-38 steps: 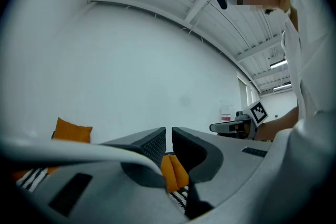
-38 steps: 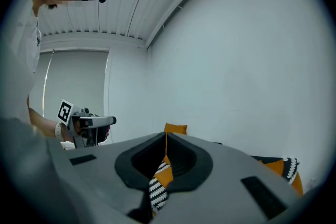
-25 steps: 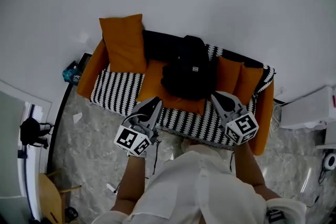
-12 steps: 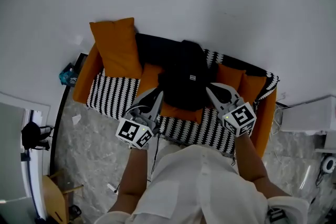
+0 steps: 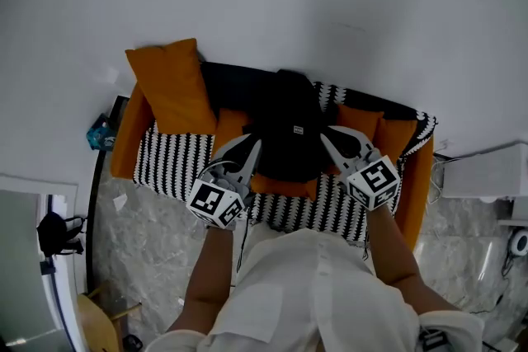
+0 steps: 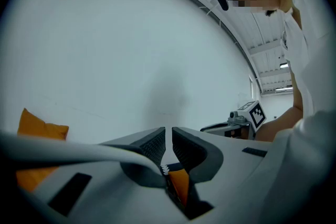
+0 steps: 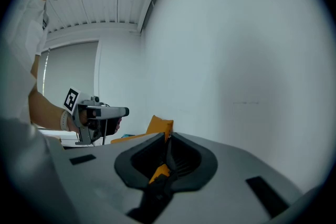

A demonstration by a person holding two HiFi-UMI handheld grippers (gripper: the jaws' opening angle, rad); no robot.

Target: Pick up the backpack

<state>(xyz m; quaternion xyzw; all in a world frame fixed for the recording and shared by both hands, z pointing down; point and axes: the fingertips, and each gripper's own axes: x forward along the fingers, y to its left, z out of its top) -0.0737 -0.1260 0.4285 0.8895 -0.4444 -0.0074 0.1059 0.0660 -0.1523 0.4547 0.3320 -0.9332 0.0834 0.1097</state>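
Note:
The black backpack [image 5: 289, 126] leans upright against the back of a sofa [image 5: 177, 152] with a black-and-white striped cover. In the head view my left gripper [image 5: 252, 147] reaches the backpack's lower left side and my right gripper [image 5: 325, 135] its lower right side; whether either touches it I cannot tell. Both are shut with nothing between their jaws. The left gripper view shows closed jaws [image 6: 168, 138] against the white wall, with the right gripper [image 6: 247, 115] beside them. The right gripper view shows closed jaws [image 7: 168, 145] and the left gripper [image 7: 97, 113]. The backpack is hidden in both gripper views.
Orange cushions lie on the sofa: a large one [image 5: 169, 82] at the left back, another under the backpack [image 5: 285, 185], more at the right [image 5: 375, 126]. A white wall rises behind. A white unit [image 5: 487, 173] stands right of the sofa, a teal object [image 5: 101, 133] left.
Both grippers have moved forward over the sofa seat and now flank the backpack's lower sides. Their jaws stayed shut.

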